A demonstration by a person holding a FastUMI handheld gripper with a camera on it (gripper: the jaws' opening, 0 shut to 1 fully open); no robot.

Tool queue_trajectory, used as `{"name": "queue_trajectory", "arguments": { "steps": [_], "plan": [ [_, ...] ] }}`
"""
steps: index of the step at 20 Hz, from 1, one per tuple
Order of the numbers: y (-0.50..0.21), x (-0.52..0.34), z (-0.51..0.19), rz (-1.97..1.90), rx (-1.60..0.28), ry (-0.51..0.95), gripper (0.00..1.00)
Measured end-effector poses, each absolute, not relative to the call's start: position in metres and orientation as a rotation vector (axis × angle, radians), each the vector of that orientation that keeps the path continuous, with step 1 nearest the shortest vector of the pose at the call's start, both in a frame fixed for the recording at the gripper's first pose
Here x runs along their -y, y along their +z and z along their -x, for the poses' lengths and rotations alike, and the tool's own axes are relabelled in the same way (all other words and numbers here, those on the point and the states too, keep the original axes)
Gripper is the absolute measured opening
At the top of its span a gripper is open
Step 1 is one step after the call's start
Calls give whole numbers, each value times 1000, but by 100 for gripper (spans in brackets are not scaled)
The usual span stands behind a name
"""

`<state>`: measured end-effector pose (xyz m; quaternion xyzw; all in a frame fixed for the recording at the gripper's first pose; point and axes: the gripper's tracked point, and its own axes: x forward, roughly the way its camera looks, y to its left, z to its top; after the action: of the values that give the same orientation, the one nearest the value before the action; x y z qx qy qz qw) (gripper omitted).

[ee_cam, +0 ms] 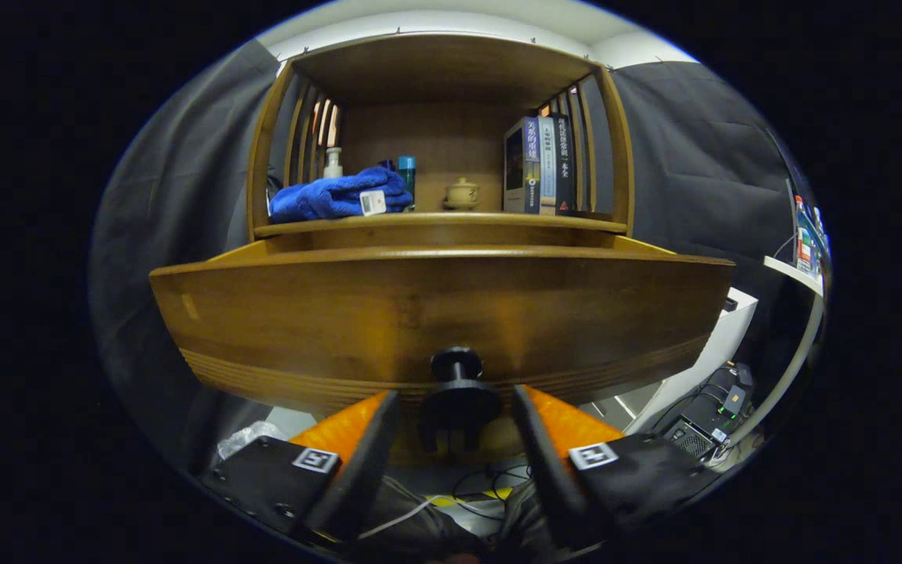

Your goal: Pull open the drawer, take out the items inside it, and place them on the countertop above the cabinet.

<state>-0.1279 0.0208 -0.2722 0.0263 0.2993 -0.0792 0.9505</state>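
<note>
Jaws wide, gripper (456, 407) fingers (357, 435) flanking the black drawer knob (456, 392) without touching it, knob between the tips at 12 o'clock. Drawer (435, 313) pulled out toward the camera, front panel just beyond the fingers; its inside is hidden. Countertop (451, 223) above it carries a blue towel (337, 196) at 11 o'clock, bottles (407, 168) behind the towel, a small lidded pot (462, 193) at 12, upright books (539, 166) at 1 o'clock.
</note>
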Motion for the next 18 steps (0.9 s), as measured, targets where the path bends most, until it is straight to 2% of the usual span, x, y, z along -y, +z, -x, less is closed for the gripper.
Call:
{"name": "queue_trajectory", "arguments": {
  "steps": [1, 4, 8, 10, 14, 18],
  "plan": [
    [-268, -23, 129, -43, -601, -153, 98],
    [-227, -30, 122, -45, -466, -135, 98],
    [-109, -14, 86, -83, -239, -161, 97],
    [-66, -4, 49, -71, -200, -194, 97],
    [-74, 37, -8, 47, -469, -351, 97],
    [-154, 50, -29, -87, -884, -435, 98]
  ]
}}
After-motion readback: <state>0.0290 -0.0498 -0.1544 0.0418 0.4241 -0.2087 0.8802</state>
